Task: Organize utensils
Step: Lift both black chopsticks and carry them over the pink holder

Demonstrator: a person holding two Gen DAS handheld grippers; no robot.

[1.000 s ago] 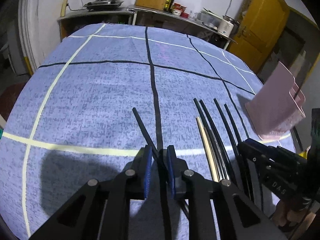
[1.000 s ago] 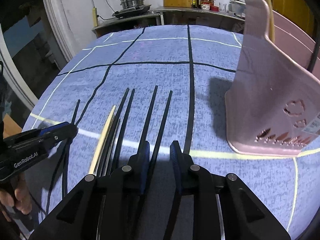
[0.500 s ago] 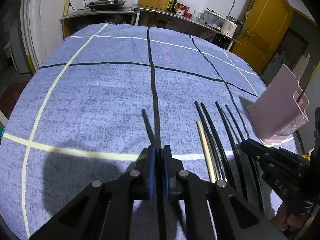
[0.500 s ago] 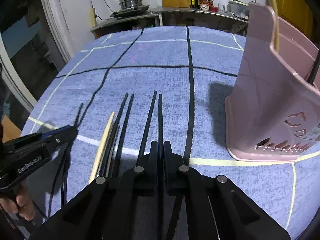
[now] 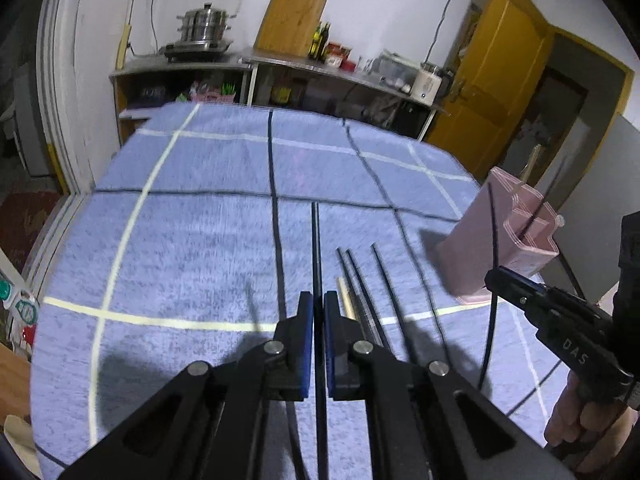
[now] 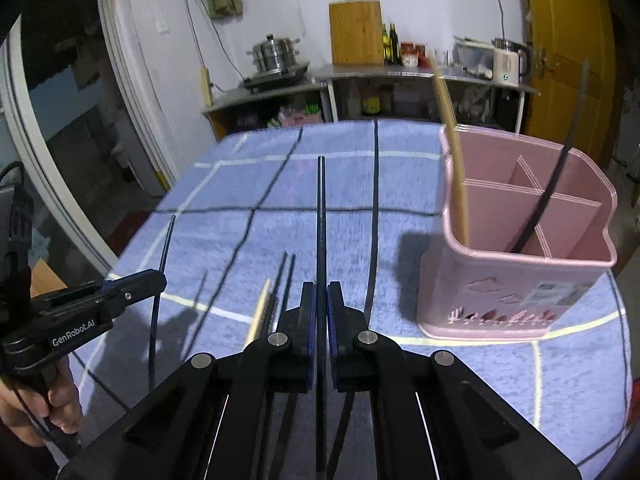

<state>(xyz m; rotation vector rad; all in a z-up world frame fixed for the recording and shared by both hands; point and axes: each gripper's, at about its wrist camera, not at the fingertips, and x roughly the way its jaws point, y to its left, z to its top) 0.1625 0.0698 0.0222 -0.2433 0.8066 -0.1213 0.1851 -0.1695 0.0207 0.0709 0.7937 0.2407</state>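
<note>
Both pairs of blue-padded fingers pinch a black chopstick each: the left gripper (image 5: pixel 319 316) clamps one black chopstick (image 5: pixel 316 248) lifted off the blue checked tablecloth (image 5: pixel 192 248), and the right gripper (image 6: pixel 319 300) clamps another black chopstick (image 6: pixel 320 216). "GenRobot.AI" reads on the left gripper's side in the right wrist view; "DAS" shows on the right gripper in the left view. More chopsticks (image 5: pixel 362 292) lie on the cloth between them. Right of these stands a pink utensil holder (image 6: pixel 512 280), holding a pale chopstick (image 6: pixel 452 152) and a black one; its sticker is unreadable
</note>
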